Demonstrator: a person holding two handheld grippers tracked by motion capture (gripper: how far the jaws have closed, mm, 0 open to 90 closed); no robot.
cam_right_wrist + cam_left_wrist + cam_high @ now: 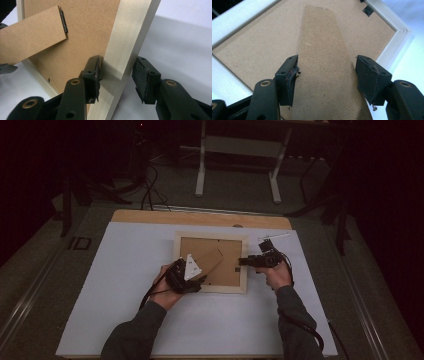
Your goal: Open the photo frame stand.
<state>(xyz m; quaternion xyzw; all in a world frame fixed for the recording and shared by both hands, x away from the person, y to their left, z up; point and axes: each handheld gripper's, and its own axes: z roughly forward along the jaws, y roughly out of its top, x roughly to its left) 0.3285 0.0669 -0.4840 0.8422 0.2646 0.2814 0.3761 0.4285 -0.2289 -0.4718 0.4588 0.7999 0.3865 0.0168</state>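
A white picture frame [210, 236] lies face down on the white sheet, its brown backing board [82, 37] facing up. The cardboard stand [212, 261] is hinged at a black clip [64, 21] and is tilted up off the board. My left gripper [327, 72] is at the frame's near left corner. Its jaws are set wide and press on the two long edges of the stand [324, 50]. My right gripper [117, 72] straddles the frame's right rail [130, 32]. One pad touches the rail's inner side and the other stands a little clear of the outer side.
The white sheet [130, 285] covers most of a wooden table [150, 216]. A thin white stick [274, 236] lies just beyond the frame's far right corner. Behind the table stand a white table base [237, 165] and cables on a dark floor.
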